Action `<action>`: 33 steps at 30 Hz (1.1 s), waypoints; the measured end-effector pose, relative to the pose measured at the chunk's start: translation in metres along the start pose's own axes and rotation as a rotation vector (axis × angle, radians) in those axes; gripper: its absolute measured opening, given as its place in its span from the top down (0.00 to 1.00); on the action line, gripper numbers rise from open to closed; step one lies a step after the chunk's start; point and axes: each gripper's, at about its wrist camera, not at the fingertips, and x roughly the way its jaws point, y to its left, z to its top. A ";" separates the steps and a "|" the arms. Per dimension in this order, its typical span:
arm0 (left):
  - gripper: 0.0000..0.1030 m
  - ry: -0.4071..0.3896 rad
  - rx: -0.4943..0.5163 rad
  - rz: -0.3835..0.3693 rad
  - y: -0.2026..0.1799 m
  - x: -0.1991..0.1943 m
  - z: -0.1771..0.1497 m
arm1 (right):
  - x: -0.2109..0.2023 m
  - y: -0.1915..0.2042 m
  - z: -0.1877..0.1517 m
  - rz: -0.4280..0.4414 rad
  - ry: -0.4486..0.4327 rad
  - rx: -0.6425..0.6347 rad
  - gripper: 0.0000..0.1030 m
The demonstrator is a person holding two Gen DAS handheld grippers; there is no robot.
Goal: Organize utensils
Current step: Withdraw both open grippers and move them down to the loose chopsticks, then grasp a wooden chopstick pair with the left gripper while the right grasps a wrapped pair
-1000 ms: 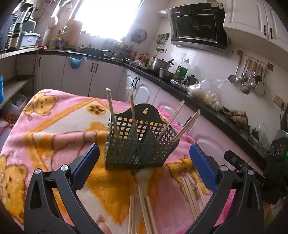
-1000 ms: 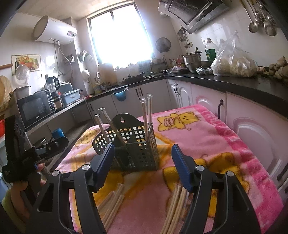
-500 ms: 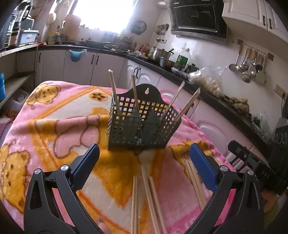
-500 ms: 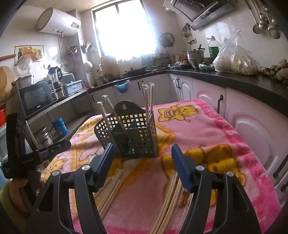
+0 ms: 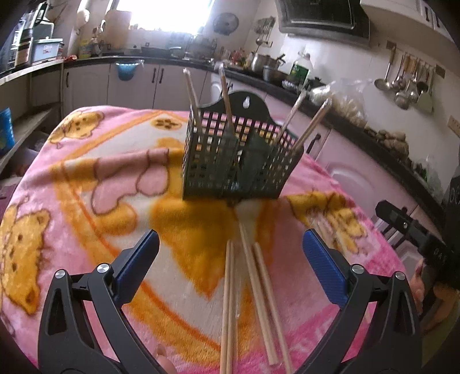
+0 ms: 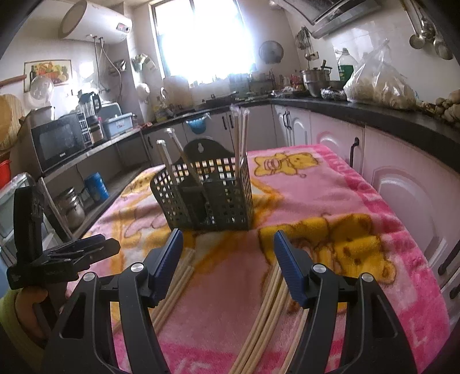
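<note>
While both tongs (image 5: 230, 256) (image 6: 228, 247) gape empty, chopsticks (image 5: 230, 302) lie below.

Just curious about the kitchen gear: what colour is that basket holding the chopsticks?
Dark grey-green mesh basket, clearest in the right wrist view.

Place: a lived-in home kitchen.
Counter: a dark worktop (image 6: 373, 112) over white cabinets (image 6: 325, 143) runs along the right and back.
Cooking: a range hood (image 5: 322, 17) at upper right, metal pots (image 6: 313, 79) below it, ladles (image 5: 402, 83) hanging on the tiled wall.
Appliances: a microwave (image 6: 57, 141) and blender (image 6: 89, 106) on a shelf at left; a water heater (image 6: 95, 21) at upper left.
Light: a bright window (image 6: 201, 40) at top centre.
</note>
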 end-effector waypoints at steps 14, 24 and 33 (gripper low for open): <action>0.52 0.165 -0.005 0.013 0.008 0.033 -0.035 | 0.052 -0.011 -0.023 -0.056 0.194 -0.019 0.51; 0.73 0.225 0.014 0.011 0.002 0.052 -0.040 | 0.087 -0.032 -0.019 -0.066 0.290 0.044 0.62; 0.83 0.264 0.032 0.020 0.002 0.066 -0.039 | 0.112 -0.038 -0.018 -0.099 0.373 0.064 0.63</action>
